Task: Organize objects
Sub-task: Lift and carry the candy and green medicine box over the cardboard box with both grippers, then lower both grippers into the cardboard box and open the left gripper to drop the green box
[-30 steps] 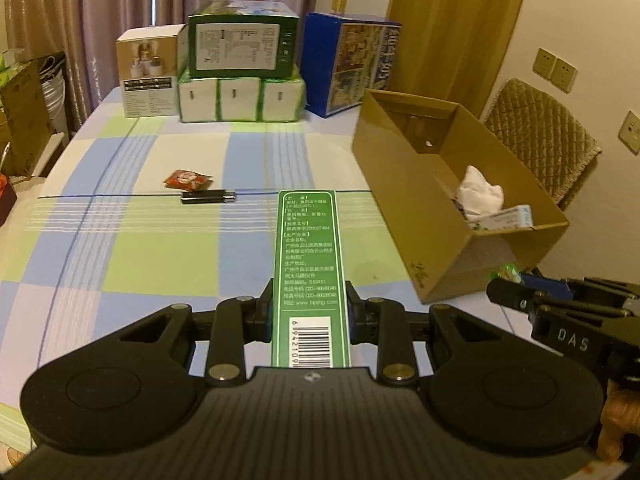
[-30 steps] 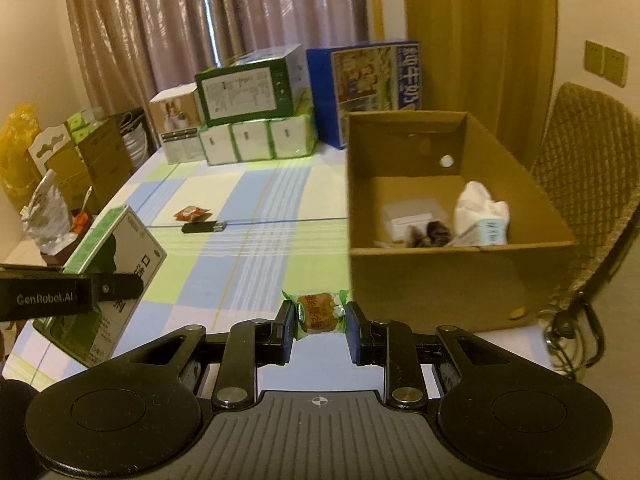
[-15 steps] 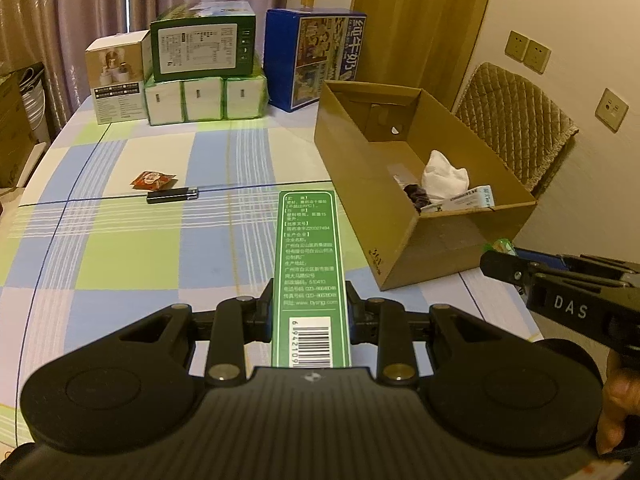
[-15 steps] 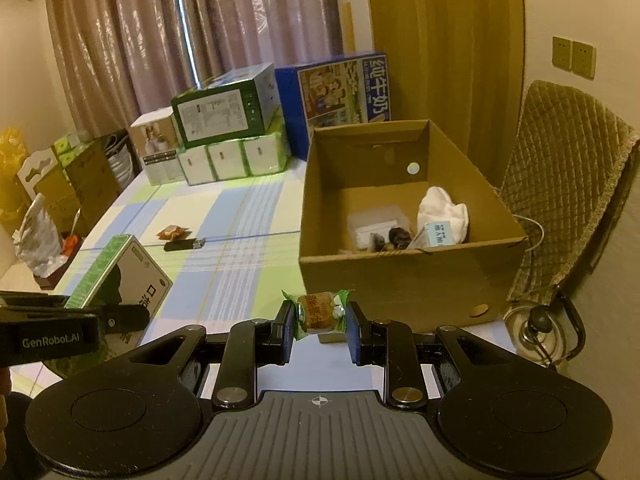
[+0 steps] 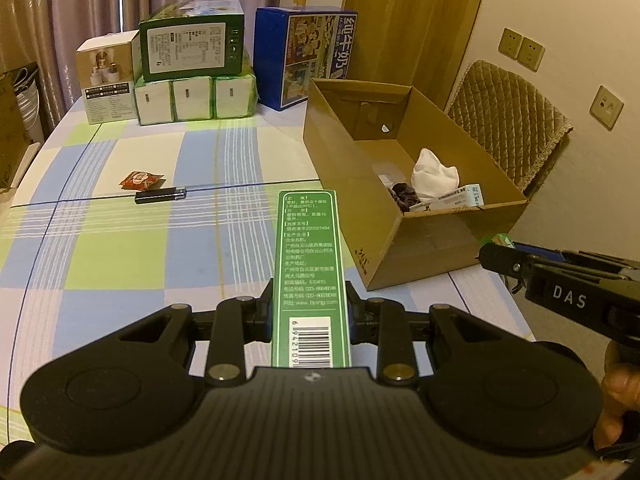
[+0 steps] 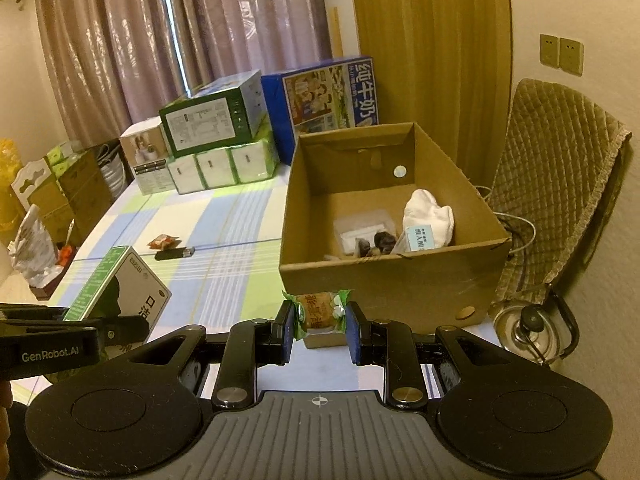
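My left gripper is shut on a long green box with a barcode, held above the checked tablecloth; the same green box shows at the left of the right wrist view. My right gripper is shut on a small wrapped snack in a green-edged packet, just in front of the open cardboard box. That cardboard box holds a white cloth, a small carton and dark items. A red snack packet and a black stick-shaped object lie on the table.
Stacked boxes and a blue milk carton case line the table's far edge by the curtains. A quilted chair stands right of the cardboard box. A kettle sits on the floor. More cartons stand at the left.
Both grippers have risen and pulled back, so the cardboard box's inside shows more fully. Each keeps its hold on its item.
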